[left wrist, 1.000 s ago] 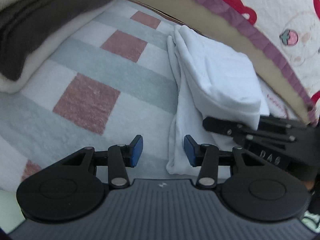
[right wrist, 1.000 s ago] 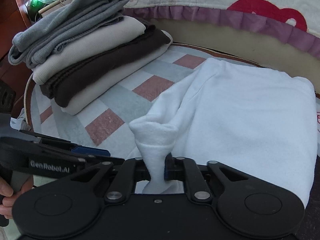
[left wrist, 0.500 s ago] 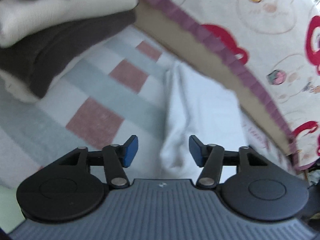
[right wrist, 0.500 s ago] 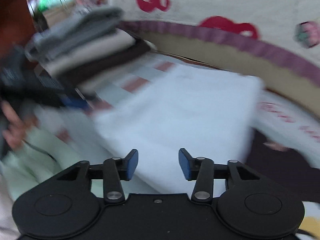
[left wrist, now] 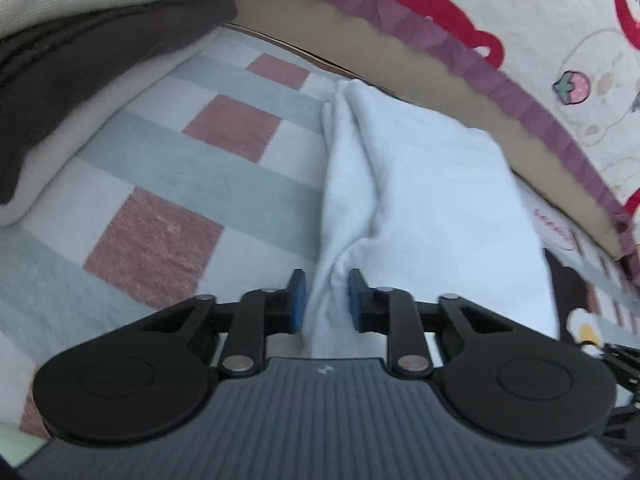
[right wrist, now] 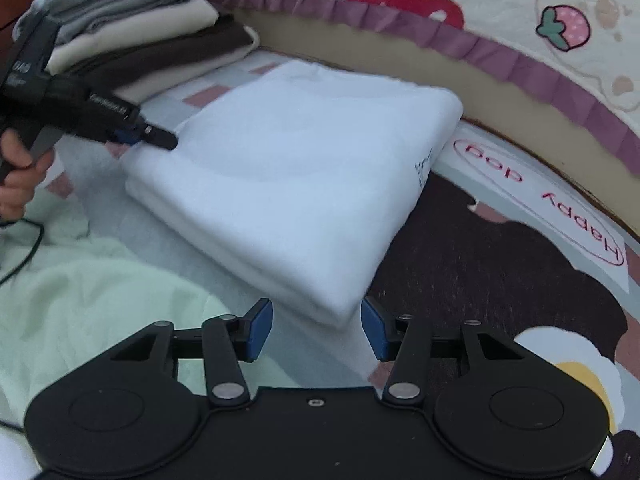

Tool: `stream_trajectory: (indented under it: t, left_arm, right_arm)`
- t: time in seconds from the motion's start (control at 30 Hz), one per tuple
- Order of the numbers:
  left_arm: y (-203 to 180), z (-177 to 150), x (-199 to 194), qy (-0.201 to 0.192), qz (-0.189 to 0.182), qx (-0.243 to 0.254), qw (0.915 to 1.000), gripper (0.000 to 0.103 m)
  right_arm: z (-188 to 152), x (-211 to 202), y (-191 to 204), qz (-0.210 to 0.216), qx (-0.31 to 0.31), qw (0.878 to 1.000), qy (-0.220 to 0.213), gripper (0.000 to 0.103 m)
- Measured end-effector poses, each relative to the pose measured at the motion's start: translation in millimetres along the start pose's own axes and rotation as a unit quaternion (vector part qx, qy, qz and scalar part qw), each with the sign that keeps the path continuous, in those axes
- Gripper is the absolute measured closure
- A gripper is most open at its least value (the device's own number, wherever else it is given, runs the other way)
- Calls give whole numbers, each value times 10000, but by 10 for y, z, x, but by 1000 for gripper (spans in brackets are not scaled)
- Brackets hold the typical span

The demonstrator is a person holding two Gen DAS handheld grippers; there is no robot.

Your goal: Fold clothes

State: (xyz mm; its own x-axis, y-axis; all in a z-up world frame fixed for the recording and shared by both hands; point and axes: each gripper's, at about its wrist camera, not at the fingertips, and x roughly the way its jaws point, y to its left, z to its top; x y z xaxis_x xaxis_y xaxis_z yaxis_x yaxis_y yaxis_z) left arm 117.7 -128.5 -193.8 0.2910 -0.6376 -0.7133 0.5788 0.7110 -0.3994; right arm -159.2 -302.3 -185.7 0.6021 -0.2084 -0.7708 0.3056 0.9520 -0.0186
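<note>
A white folded garment [left wrist: 432,184] lies on a checked mat [left wrist: 160,184] beside a bed. My left gripper [left wrist: 325,304] is closing on the garment's left edge, and a ridge of white cloth fills the gap between its blue pads. In the right wrist view the same left gripper [right wrist: 160,140] reaches in from the left onto the garment [right wrist: 296,176]. My right gripper [right wrist: 317,328] is opening. The garment's near corner sits just ahead of its pads, which touch nothing.
A stack of folded clothes [right wrist: 132,28] in grey, cream and dark brown stands at the back left. A mattress with a purple frill [right wrist: 440,28] runs behind. A pale green cloth [right wrist: 80,288] lies near left, a dark patterned mat [right wrist: 480,248] to the right. A hand [right wrist: 16,176] holds the left gripper.
The right gripper let go of the bunched white cloth, opened and swung right to the garment's near corner. The left gripper came onto the garment's edge and closed on it.
</note>
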Motion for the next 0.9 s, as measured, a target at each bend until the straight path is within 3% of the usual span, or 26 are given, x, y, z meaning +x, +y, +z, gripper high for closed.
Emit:
stream_trajectory:
  t: [0.1, 0.2, 0.3, 0.37, 0.5, 0.6, 0.7, 0.73, 0.8, 0.9]
  left_arm:
    - [-78, -66, -9, 60, 331, 479, 9983, 87]
    - [-128, -96, 18, 58, 490, 608, 9969, 86]
    - [-164, -111, 2, 27, 687, 768, 9947, 73]
    - [-119, -119, -12, 44, 756, 681, 9948, 60]
    - [-19, -77, -88, 207, 755, 258, 9966, 60]
    - [-88, -83, -170, 144, 883, 487, 9948, 60]
    - [-224, -80, -289, -133, 917, 896, 9917, 61]
    - [-285, -75, -344, -332, 887, 1086, 9896, 61]
    - [-397, -75, -452, -731, 771, 1425, 9841, 59]
    - [-595, -128, -610, -1321, 258, 2004, 9704, 56]
  right_arm:
    - [-25, 52, -14, -67, -8, 9999, -82, 51]
    - [-55, 170, -87, 23, 138, 9999, -4, 57]
    - [-87, 175, -260, 257, 964, 9950, -95, 57]
    - [-119, 159, -313, 376, 1239, 9915, -134, 56]
    - [-137, 171, -266, 377, 1119, 9929, -142, 55]
    - [-125, 200, -269, 436, 1137, 9924, -155, 54]
    - [-93, 218, -289, 553, 1183, 9913, -162, 54]
    - [-82, 224, -299, 615, 1204, 9907, -171, 58]
    - [-50, 204, -342, 828, 1312, 9876, -231, 82]
    - [29, 50, -446, 1102, 1719, 9775, -528, 85]
